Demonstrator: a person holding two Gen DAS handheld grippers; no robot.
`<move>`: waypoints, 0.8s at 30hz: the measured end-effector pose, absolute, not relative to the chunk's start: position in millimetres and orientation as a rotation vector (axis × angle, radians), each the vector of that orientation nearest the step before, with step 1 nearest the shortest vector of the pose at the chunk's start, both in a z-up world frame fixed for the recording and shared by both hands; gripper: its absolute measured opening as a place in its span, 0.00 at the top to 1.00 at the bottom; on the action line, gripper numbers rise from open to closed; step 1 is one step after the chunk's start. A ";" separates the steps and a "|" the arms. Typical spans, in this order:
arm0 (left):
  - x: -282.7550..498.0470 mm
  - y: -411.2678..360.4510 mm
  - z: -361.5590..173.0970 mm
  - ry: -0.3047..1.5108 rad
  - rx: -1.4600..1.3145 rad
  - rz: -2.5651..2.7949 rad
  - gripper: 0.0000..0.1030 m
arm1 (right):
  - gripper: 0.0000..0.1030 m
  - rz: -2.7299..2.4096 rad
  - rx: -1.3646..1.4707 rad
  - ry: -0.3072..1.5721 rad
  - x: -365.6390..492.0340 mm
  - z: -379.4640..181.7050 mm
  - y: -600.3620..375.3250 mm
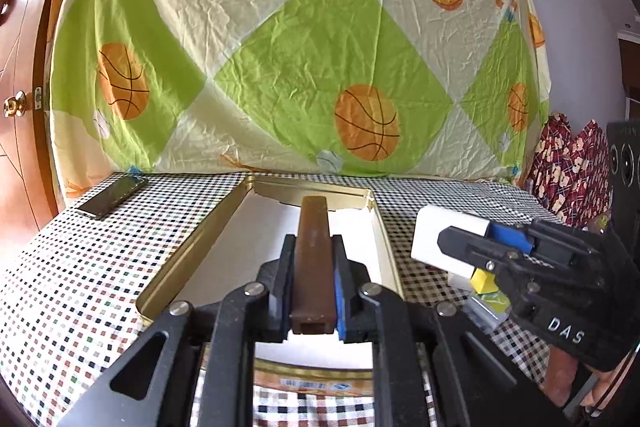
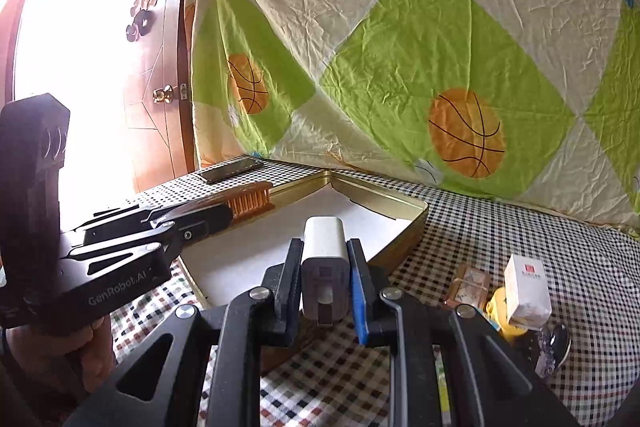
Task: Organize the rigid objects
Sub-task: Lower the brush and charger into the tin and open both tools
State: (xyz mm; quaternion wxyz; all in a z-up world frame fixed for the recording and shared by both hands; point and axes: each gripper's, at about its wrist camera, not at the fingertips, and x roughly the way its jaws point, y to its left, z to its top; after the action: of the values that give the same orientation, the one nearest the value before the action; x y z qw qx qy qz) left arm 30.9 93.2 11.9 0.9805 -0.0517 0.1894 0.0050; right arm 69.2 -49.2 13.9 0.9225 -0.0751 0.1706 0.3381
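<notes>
Clamped in the left tool is a brown comb, gripped by its spine and held above the open gold tin; from the other side its orange-brown teeth show over the tin's near-left rim. Beside it, the right tool is closed tight on a white charger block, also raised, near the tin's right edge. White paper lines the tin's floor. On the checked tabletop, a dark phone lies at the far left corner, well apart from the tin. To the right of the tin sit a small white box, a yellow item just beside it and a small clear case. A basketball-print sheet hangs behind.
</notes>
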 end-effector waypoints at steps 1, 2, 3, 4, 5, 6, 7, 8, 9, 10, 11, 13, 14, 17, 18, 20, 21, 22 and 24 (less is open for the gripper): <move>36.1 95.6 13.8 0.397 -0.100 0.008 0.87 | 0.78 0.699 -0.149 0.364 78.0 16.7 -44.4; 40.0 98.9 15.5 0.404 -0.101 0.010 0.87 | 0.78 0.702 -0.145 0.379 87.8 18.4 -39.0; 44.7 101.0 17.2 0.410 -0.091 0.020 0.87 | 0.78 0.700 -0.149 0.390 95.9 18.8 -34.0; 51.1 102.5 18.6 0.423 -0.077 0.026 0.87 | 0.78 0.696 -0.152 0.405 105.3 18.3 -28.1; 58.0 104.9 19.5 0.434 -0.070 0.029 0.87 | 0.78 0.691 -0.159 0.420 114.9 16.8 -21.7; 66.1 107.8 19.6 0.454 -0.064 0.032 0.87 | 0.78 0.684 -0.171 0.434 124.0 14.7 -15.2; 74.4 111.0 19.1 0.475 -0.065 0.035 0.87 | 0.78 0.673 -0.181 0.448 133.0 11.4 -9.1; 82.2 114.5 18.4 0.497 -0.067 0.041 0.87 | 0.78 0.665 -0.186 0.461 139.9 8.3 -4.6; 89.3 118.6 17.1 0.518 -0.072 0.045 0.87 | 0.78 0.662 -0.188 0.478 147.2 4.8 -0.4; 95.7 122.5 16.2 0.535 -0.075 0.053 0.87 | 0.78 0.658 -0.188 0.491 153.6 1.6 2.7; 101.1 124.6 15.4 0.549 -0.066 0.069 0.87 | 0.78 0.656 -0.187 0.500 158.4 -0.8 5.0; 110.0 128.6 15.2 0.567 -0.056 0.088 0.87 | 0.78 0.653 -0.182 0.513 165.7 -4.0 8.4; 114.0 130.9 15.1 0.577 -0.058 0.091 0.87 | 0.78 0.653 -0.178 0.520 168.0 -5.3 9.7; 123.9 134.5 13.9 0.604 -0.056 0.104 0.87 | 0.78 0.653 -0.181 0.530 172.1 -8.1 14.7; 126.9 135.1 12.9 0.611 -0.050 0.112 0.87 | 0.78 0.652 -0.180 0.533 173.8 -8.6 16.1; 131.6 136.0 10.3 0.624 -0.050 0.122 0.87 | 0.78 0.651 -0.179 0.542 175.2 -9.6 18.1; 134.1 136.3 8.4 0.634 -0.046 0.129 0.87 | 0.78 0.650 -0.185 0.549 176.7 -10.7 19.7; 136.2 137.3 6.5 0.642 -0.051 0.139 0.86 | 0.77 0.644 -0.192 0.555 178.1 -11.9 21.4; 138.2 140.9 4.8 0.638 -0.065 0.156 0.85 | 0.77 0.630 -0.186 0.558 179.6 -13.3 19.7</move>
State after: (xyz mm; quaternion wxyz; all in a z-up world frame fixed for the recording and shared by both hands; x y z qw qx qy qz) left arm 138.2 140.9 4.8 0.9461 -0.0319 0.3130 0.0766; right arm 179.6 19.7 -13.3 0.9086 -0.0902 0.2703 0.3054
